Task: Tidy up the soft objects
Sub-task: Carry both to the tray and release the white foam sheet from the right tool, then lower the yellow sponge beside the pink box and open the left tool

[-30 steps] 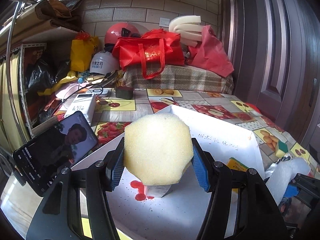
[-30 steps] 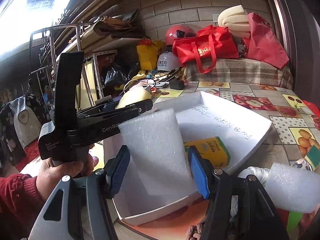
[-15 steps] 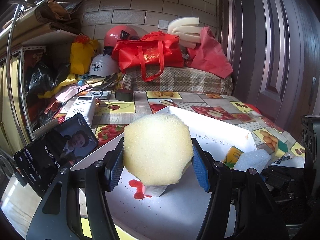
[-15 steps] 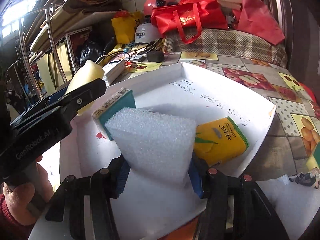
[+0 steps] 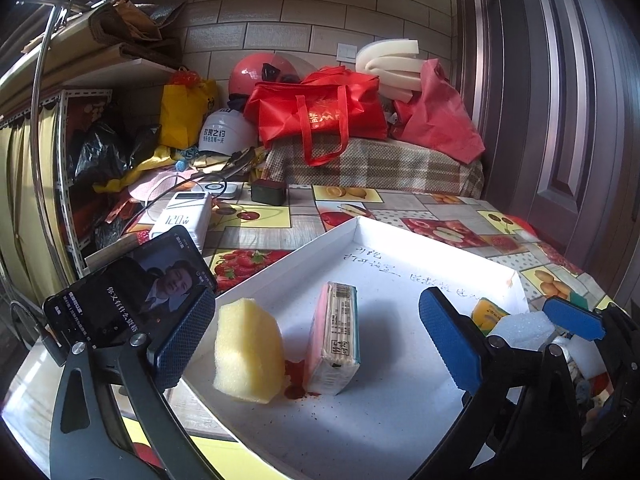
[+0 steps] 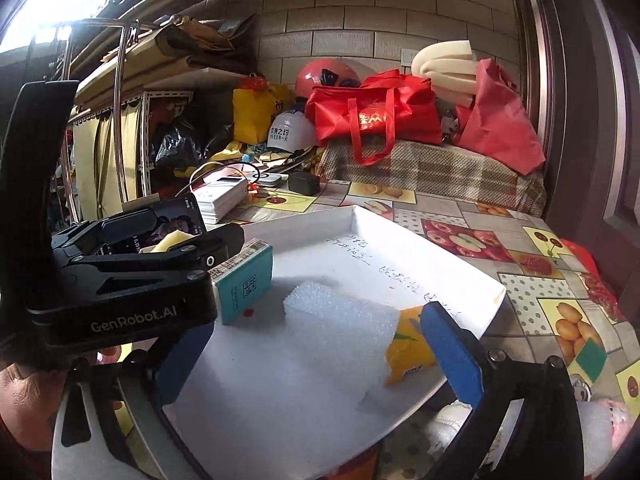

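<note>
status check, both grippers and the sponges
Left gripper and right gripper opening, nothing pinched. Yellow sponge and white foam lie in the white tray. Nothing blocking.

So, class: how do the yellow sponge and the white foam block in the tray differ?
The yellow sponge is yellow and stands on edge; the white foam block is white and lies flat. The sponge sits beside the teal pack, the foam against the yellow packet. Both rest released inside the white tray.

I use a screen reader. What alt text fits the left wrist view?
The left gripper is opening around a yellow sponge and a tissue pack standing in a white tray, pads touching neither.
</note>
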The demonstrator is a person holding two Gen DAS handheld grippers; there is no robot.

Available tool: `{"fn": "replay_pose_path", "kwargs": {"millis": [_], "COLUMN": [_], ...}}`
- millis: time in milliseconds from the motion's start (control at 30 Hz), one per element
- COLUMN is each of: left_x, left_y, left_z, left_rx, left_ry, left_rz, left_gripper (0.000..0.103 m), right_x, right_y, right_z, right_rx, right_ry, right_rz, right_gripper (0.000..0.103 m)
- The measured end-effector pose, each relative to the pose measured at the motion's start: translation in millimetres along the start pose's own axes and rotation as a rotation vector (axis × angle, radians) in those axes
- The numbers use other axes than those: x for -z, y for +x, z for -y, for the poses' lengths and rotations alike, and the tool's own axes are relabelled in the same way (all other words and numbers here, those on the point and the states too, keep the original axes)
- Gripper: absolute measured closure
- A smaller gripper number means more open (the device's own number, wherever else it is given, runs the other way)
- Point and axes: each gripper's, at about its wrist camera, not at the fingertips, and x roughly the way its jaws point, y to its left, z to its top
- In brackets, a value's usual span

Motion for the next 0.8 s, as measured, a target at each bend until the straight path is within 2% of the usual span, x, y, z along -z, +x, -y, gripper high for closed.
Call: {"fn": "replay_pose_path", "kwargs": {"millis": [100,233,433,500,600,667,733,800], "left_x": [-0.8,-1.7,-0.9,-0.6,-1.0,-1.0,-1.2,-1.5], "left_y": [-2.1,-1.8,1.3,0.9,0.3,-1.1,-1.1,-0.1], "left_z": [-5.5,-20.0,-32.2,-31.6,-27.6,-25.2,-23.9,-23.5], "left_rx": [-0.009,-0.029,-0.037,-0.038,-0.033,-0.029,-0.026,-0.027], "left_ry": [-0.027,-0.104,-0.175,-0.170,-0.145,-0.131,-0.122,-0.119], "left_rz": [0.008,0.009,-0.010,-0.009,-0.004,0.002,0.003,-0.001], "left_gripper": [0.000,0.000,0.000,0.000,0.000,0.000,0.000,0.000], "right_x": [0.1,1.6,2.2,1.9,-0.2,0.4,3.7,6.0], "right_y": [-8.9,-11.6,-7.2,0.7,27.0,45.6,51.9,47.3], "right_z": [-1.5,2.1,0.5,-2.7,-5.1,2.8,14.7,21.4], "right_rx": [-0.012,-0.102,-0.142,-0.168,-0.221,-0.204,-0.192,-0.208], "right_ry": [-0.003,0.045,0.052,0.039,0.055,0.120,0.200,0.240], "right_rz": [0.046,0.034,0.018,-0.019,-0.121,-0.188,-0.213,-0.192], "right_gripper": [0.000,0.000,0.000,0.000,0.000,0.000,0.000,0.000]}}
